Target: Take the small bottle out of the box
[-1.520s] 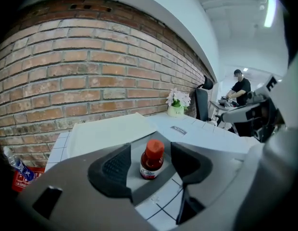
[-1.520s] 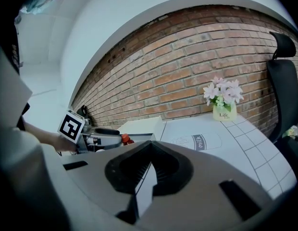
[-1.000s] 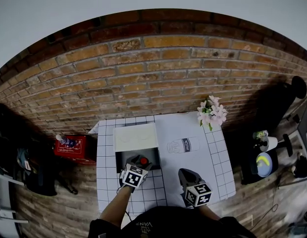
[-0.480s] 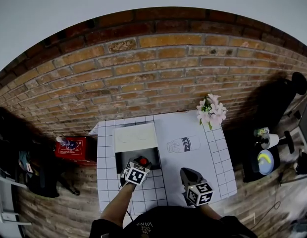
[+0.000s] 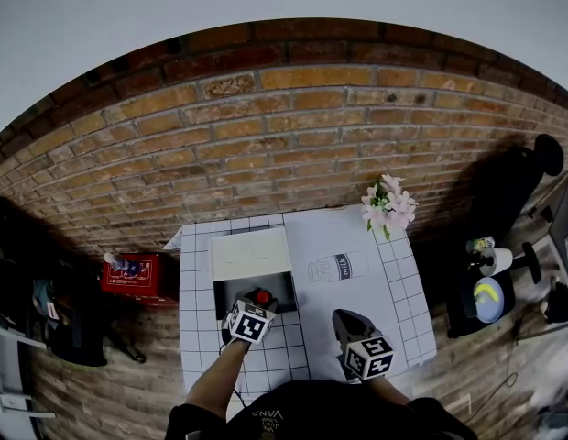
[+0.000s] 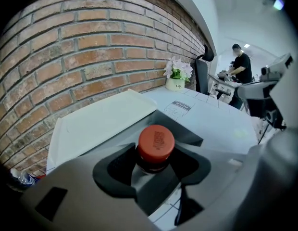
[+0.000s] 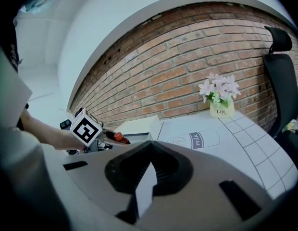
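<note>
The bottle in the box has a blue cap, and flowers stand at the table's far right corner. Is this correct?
Not quite: the left gripper view shows the cap is red, not blue. The bottle is in the box, and flowers stand at the table's far right corner.

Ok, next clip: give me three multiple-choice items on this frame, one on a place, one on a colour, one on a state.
1. Where is the small bottle?
A in the open box
B on the milk drawing
C beside the flowers

2. Its cap is:
A blue
B red
C white

3. The left tool is:
A wide open over bare table
B holding the flowers
C closed round the bottle's neck

Answers:
1 A, it stands within the box walls.
2 B, the cap shows red in the head view and the left gripper view.
3 C, its jaws have just been closing, and the pads press the neck under the cap.
</note>
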Demonstrator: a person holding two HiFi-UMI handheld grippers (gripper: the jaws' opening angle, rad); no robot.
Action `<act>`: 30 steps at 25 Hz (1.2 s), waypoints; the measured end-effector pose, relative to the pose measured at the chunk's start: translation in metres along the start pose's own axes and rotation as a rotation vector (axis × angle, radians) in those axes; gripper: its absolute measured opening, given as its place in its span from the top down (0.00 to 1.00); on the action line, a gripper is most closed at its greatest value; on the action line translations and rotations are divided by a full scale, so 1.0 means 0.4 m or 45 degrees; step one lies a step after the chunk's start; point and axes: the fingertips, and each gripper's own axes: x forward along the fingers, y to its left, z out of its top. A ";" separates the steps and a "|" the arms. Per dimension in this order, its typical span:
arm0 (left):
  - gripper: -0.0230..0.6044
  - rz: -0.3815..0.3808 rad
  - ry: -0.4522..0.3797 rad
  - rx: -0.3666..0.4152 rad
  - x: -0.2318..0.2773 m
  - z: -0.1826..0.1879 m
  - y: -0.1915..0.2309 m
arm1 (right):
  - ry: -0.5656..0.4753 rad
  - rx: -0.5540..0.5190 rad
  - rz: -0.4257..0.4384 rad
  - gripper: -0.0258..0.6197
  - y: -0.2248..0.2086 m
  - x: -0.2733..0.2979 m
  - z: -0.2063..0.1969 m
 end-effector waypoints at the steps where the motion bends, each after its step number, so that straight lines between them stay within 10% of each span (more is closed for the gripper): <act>1: 0.61 0.009 -0.017 0.001 -0.005 0.005 0.002 | -0.001 -0.001 -0.002 0.96 0.002 -0.003 0.000; 30: 0.61 0.087 -0.318 -0.050 -0.286 0.015 -0.009 | -0.086 -0.044 -0.046 0.96 0.148 -0.117 -0.025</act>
